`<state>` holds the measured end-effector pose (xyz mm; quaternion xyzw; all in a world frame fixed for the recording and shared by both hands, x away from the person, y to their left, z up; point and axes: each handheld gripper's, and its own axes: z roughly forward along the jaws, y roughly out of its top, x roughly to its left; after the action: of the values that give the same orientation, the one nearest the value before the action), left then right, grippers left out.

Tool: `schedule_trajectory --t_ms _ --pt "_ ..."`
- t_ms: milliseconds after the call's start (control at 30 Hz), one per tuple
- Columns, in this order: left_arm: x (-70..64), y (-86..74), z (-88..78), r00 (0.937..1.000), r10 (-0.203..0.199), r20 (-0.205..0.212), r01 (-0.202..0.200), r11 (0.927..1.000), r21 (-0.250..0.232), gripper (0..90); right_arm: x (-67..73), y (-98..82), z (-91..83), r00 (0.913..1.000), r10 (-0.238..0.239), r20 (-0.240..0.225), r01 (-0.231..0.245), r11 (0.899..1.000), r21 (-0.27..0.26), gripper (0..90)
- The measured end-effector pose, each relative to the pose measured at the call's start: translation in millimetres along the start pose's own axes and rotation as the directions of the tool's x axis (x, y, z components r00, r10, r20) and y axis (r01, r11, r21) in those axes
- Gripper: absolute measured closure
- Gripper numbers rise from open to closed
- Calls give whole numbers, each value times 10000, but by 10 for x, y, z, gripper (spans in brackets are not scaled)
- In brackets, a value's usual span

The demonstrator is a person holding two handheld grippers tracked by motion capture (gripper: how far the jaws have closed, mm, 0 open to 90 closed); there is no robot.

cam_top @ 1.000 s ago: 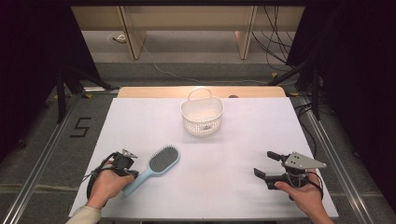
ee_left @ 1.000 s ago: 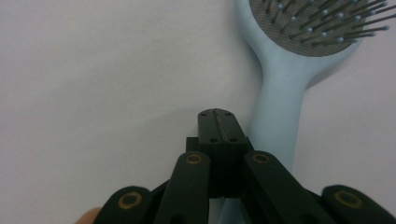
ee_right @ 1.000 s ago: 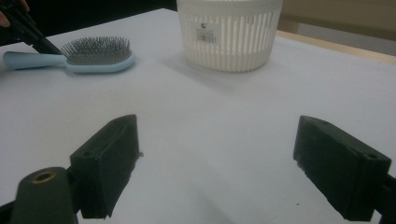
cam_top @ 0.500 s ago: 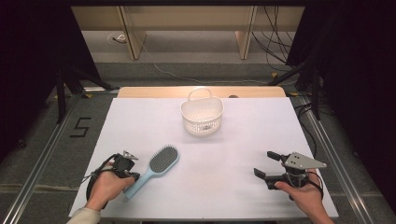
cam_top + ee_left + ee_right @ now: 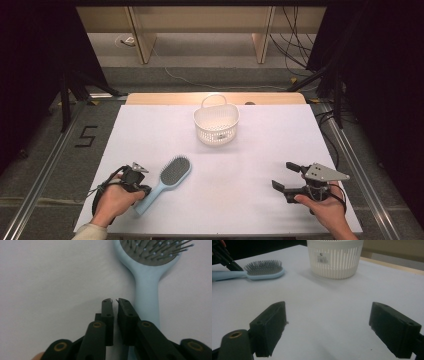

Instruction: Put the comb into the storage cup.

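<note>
Left gripper (image 5: 115,300), jaws barely parted and just opening, empty beside the hairbrush (image 5: 167,181) handle near the tabletop's (image 5: 280,135) front-left corner; right gripper (image 5: 286,176) gapes empty, front-right.

My left tongs (image 5: 114,300) have just been opening: their two black jaws, pressed together a moment ago, now stand a narrow slit apart. Nothing sits in that slit; I see bare white worktop (image 5: 55,277) through it. The light blue plastic hairbrush (image 5: 147,285) with its grey bristle pad lies just beside the jaw on the brush's side, its handle running alongside it, outside the gap.
</note>
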<state>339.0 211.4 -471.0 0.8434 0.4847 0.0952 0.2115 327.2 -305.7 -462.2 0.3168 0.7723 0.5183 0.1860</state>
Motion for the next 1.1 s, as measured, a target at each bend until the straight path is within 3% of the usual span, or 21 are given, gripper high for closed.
schedule_trajectory --t_ms 67,100,133,167,200,233,367,433,467,500,533,567,600,667,733,800,867,900,967,1033,1100 --pt "24 -4 -17 10000 68 -52 -69 9994 -331 747 -1 0 0 10000 3 -8 -3 10000 -5 154" --pt "49 1 -57 9999 42 -122 -53 9958 -912 706 0 1 -1 10000 -15 -9 15 10000 -12 154" --pt "49 1 -57 9999 42 -122 -53 9958 -912 665 0 1 -1 10000 -15 -9 15 10000 -12 154" --pt "81 7 -108 9995 147 -266 -190 9856 -1679 602 2 1 0 10000 -11 -17 11 10000 -9 154" --pt "81 7 -108 9995 147 -266 -190 9856 -1679 556 2 1 0 10000 -11 -17 11 10000 -9 154" --pt "112 10 -162 9997 -208 -150 165 9694 -2448 525 3 0 0 10000 -11 -13 11 10000 9 154" --pt "131 19 -235 9997 -246 10 233 9309 -3645 315 4 0 0 10000 -11 -10 11 10000 11 154" --pt "132 27 -265 9999 -157 26 154 9156 -4018 207 5 1 0 10000 -8 -11 8 10000 2 154" --pt "132 27 -265 9999 -157 26 154 9156 -4018 168 5 1 0 10000 -8 -11 8 10000 2 154" --pt "136 32 -294 9993 -228 290 336 8879 -4588 147 6 1 -1 10000 -8 -8 8 10000 10 154" --pt "136 32 -294 9993 -228 290 336 8879 -4588 147 6 1 -1 10000 -8 -8 8 10000 10 154" --pt "143 38 -327 9967 -379 721 695 8566 -5113 136 5 0 -1 10000 -21 6 21 10000 20 154" --pt "143 42 -341 9960 -394 807 762 8457 -5282 122 5 0 0 10000 -13 0 13 10000 23 154" --pt "138 46 -366 9970 -224 737 594 8330 -5501 78 3 -1 1 10000 -25 1 25 10000 17 154" --pt "126 52 -381 9968 -64 795 498 8278 -5587 31 5 1 0 10000 -12 -6 12 10000 8 154" --pt "120 54 -384 9964 48 847 433 8305 -5554 0 4 1 -1 10000 -25 -10 25 10000 7 154" --pt "91 68 -378 9972 195 719 219 8452 -5340 0 5 1 -1 10000 -11 10 11 10000 8 154" --pt "91 68 -378 9972 195 719 219 8452 -5340 0 6 2 -1 10000 -9 13 9 10000 5 153" --pt "55 93 -376 9970 500 589 -135 8635 -5041 0 7 1 2 10000 -16 25 16 10000 12 153" --pt "29 114 -384 9961 718 504 -380 8712 -4895 0 8 0 4 10000 -23 21 23 10000 31 153" --pt "7 144 -400 9948 906 456 -573 8728 -4847 0 8 0 3 10000 -15 35 14 10000 20 153"
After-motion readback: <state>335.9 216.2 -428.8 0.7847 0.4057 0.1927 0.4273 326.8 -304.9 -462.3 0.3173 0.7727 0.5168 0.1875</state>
